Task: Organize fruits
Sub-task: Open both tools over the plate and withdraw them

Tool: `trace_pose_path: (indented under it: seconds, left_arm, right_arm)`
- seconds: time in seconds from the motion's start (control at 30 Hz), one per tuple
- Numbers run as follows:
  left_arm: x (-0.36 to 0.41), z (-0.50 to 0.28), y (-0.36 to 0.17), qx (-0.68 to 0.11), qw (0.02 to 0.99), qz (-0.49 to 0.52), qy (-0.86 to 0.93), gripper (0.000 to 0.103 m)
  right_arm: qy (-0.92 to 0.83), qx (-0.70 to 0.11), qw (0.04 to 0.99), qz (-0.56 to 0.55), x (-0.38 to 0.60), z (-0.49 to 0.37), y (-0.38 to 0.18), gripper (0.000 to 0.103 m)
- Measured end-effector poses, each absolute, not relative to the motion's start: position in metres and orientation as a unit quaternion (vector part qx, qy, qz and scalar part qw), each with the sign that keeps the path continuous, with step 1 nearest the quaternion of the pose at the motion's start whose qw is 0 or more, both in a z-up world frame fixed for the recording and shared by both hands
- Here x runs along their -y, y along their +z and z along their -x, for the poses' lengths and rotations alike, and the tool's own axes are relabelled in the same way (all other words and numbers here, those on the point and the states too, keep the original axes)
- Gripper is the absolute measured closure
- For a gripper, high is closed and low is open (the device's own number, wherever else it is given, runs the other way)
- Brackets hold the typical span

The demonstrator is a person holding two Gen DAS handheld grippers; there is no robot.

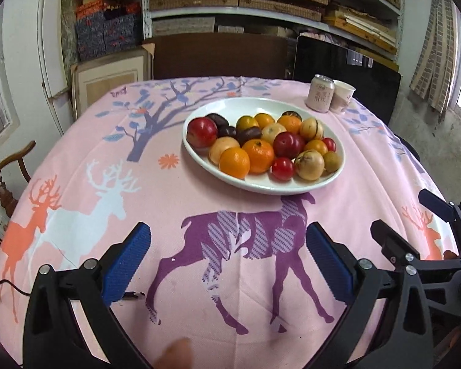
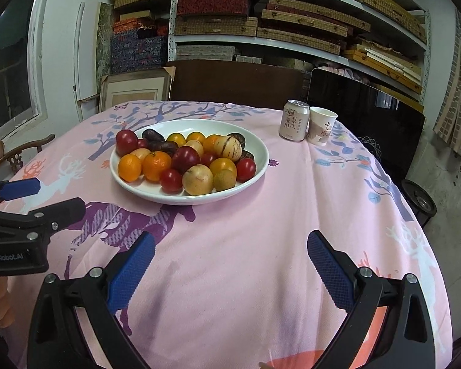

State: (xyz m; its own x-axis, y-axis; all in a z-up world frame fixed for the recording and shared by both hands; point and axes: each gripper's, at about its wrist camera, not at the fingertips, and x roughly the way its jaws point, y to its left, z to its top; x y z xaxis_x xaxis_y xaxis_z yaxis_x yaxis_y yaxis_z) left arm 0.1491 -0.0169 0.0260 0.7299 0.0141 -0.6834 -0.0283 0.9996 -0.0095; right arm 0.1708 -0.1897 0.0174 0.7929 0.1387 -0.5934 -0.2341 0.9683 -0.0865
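Note:
A white oval plate [image 1: 292, 186] sits mid-table, heaped with several fruits: oranges [image 1: 258, 155], red apples [image 1: 201, 131], pale striped melons [image 1: 309, 164] and dark purple fruits [image 1: 248, 134]. It also shows in the right wrist view [image 2: 259, 150]. My left gripper [image 1: 229, 244] is open and empty, hovering over the tablecloth short of the plate. My right gripper [image 2: 230, 250] is open and empty, to the right of the left one, also short of the plate. The right gripper shows at the right edge of the left wrist view [image 1: 415, 224].
A pink deer-print tablecloth [image 2: 261, 261] covers the table. A drink can [image 2: 293, 120] and a paper cup [image 2: 321, 126] stand at the far right. A dark screen [image 2: 368, 123] and shelves stand behind. A wooden chair [image 1: 3, 181] is at the left.

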Motion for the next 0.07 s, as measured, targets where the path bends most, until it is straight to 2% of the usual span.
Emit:
trace_pose_path:
  seconds: [0.07]
  left_arm:
    - [0.0192, -0.1492, 0.0258, -0.367, 0.93, -0.001, 0.02, 0.004]
  right_arm:
    - [0.099, -0.307, 0.944, 0.075, 0.1905, -0.171, 0.0178, 0.003]
